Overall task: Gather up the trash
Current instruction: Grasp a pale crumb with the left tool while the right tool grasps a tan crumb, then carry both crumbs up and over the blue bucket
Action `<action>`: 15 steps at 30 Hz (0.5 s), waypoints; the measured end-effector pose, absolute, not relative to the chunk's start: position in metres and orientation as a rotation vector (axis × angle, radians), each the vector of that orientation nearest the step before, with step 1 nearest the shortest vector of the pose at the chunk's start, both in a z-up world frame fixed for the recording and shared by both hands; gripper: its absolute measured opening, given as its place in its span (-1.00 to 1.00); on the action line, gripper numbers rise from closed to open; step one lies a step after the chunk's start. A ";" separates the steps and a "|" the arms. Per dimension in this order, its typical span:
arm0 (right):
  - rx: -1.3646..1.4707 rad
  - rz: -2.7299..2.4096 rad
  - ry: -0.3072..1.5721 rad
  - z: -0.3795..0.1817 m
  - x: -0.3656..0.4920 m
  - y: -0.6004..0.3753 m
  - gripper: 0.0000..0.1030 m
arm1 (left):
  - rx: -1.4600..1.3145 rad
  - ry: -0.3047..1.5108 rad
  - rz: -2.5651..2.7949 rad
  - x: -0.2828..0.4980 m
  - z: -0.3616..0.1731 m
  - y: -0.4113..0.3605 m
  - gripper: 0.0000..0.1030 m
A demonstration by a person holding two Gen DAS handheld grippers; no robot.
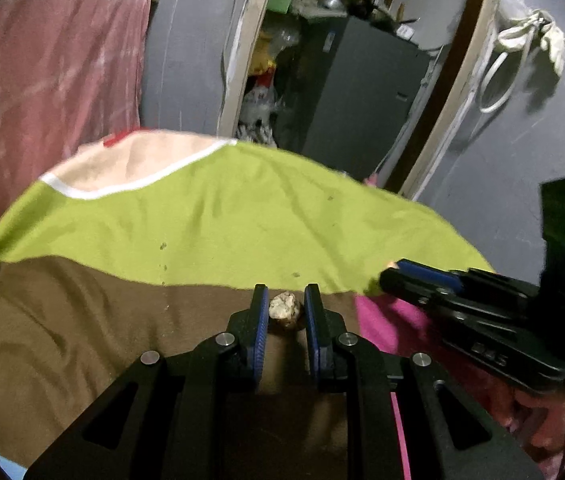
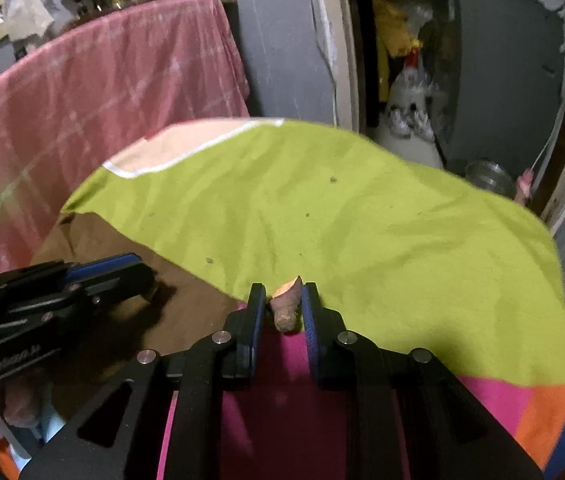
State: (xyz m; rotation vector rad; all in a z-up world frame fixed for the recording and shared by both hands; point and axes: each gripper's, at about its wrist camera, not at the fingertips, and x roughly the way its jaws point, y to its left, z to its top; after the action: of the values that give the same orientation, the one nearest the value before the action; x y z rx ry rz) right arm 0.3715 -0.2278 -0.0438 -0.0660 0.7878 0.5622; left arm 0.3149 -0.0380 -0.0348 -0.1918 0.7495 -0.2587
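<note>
**Two scraps pinched over the patchwork cloth**

The left gripper (image 1: 284, 300) has its blue ribbed pads pressed on a pale, crumpled lump (image 1: 283, 307), knobbly and rounded, held just above the brown patch (image 1: 82, 340) of the cloth. The right gripper (image 2: 281, 296) is clamped on a brown peel scrap (image 2: 286, 308), tapered to an orange point at its far end, rough and dull lower down.

Below both lies a soft, creased cloth of sewn patches: lime green (image 2: 362, 220) across the far part, brown near left, pink (image 2: 282, 400) near centre, orange (image 2: 542, 412) near right, with a peach patch edged in white at the far left. Small dark specks dot the green. The two grippers sit side by side, apart. Beyond the cloth's far edge stand a pink checked drape (image 2: 102, 80), a grey wall and an open doorway (image 1: 342, 80) crowded with goods.
</note>
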 end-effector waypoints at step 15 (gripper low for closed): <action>-0.037 0.379 0.198 0.079 0.231 -0.317 -0.69 | -0.175 0.326 -0.337 0.244 0.065 -0.116 -0.72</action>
State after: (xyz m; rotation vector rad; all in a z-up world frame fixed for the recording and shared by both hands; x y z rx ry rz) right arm 0.2311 -0.3170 0.0795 -0.0372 0.1981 0.3791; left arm 0.2443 -0.1161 0.0653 -0.1746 0.3261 -0.3374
